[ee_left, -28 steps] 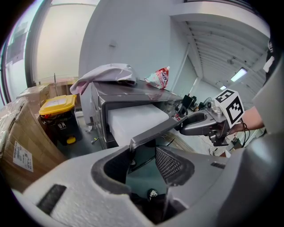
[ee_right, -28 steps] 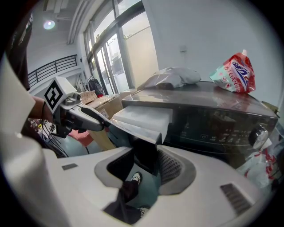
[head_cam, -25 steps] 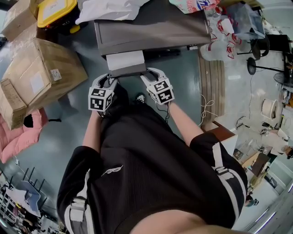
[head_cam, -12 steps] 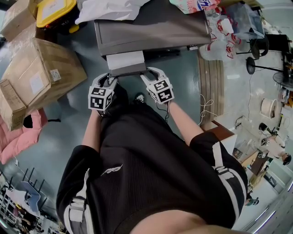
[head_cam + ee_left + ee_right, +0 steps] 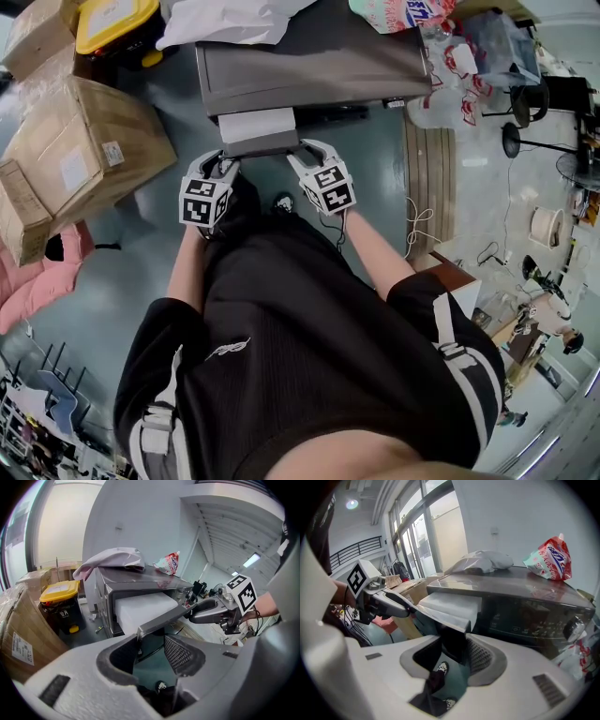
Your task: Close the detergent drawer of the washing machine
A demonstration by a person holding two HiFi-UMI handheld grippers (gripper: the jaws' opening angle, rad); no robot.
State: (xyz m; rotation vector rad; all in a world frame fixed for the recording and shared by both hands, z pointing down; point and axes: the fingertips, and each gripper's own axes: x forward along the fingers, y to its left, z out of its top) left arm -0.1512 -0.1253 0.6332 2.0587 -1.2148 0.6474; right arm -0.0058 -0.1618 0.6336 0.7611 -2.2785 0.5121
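Note:
The grey washing machine (image 5: 309, 56) stands in front of me with its detergent drawer (image 5: 258, 125) pulled out, white on top with a grey front panel (image 5: 262, 144). My left gripper (image 5: 225, 161) is at the panel's left end and my right gripper (image 5: 305, 150) at its right end. In the left gripper view the panel's corner (image 5: 139, 631) sits at the tips of the left gripper (image 5: 150, 644), with a gap to the pads. In the right gripper view the other corner (image 5: 461, 620) lies between the open jaws of the right gripper (image 5: 452, 646).
Cardboard boxes (image 5: 80, 150) and a yellow-lidded bin (image 5: 114, 23) stand left of the machine. A white cloth (image 5: 225, 19) and a detergent bag (image 5: 403, 11) lie on top. A wooden pallet (image 5: 431, 178) and a cable (image 5: 420, 225) are on the floor to the right.

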